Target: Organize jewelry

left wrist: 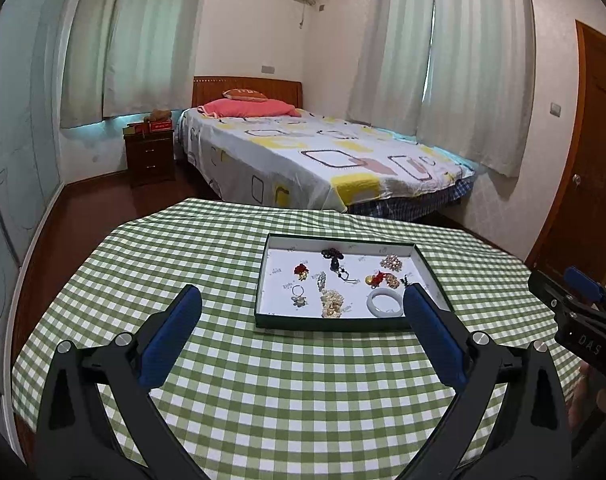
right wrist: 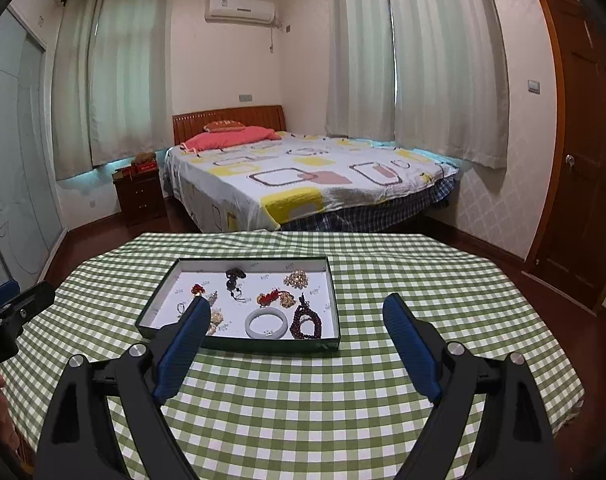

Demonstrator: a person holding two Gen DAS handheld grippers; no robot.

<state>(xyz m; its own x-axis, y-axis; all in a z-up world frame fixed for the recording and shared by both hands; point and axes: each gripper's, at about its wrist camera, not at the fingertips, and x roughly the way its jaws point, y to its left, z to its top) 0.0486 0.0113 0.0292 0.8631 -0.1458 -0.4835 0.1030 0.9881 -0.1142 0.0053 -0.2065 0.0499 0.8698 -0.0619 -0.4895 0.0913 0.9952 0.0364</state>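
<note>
A dark green shallow box with a white floor sits on the checked table; it also shows in the right wrist view. Inside lie several jewelry pieces: a white bangle, a pearl cluster, a dark bead bracelet, a red-and-gold piece and a black pendant on cord. My left gripper is open and empty, held above the table in front of the box. My right gripper is open and empty, also short of the box.
The table wears a green-and-white checked cloth. Behind it stand a bed, a dark nightstand, curtains and a wooden door. The right gripper's body shows at the left view's right edge.
</note>
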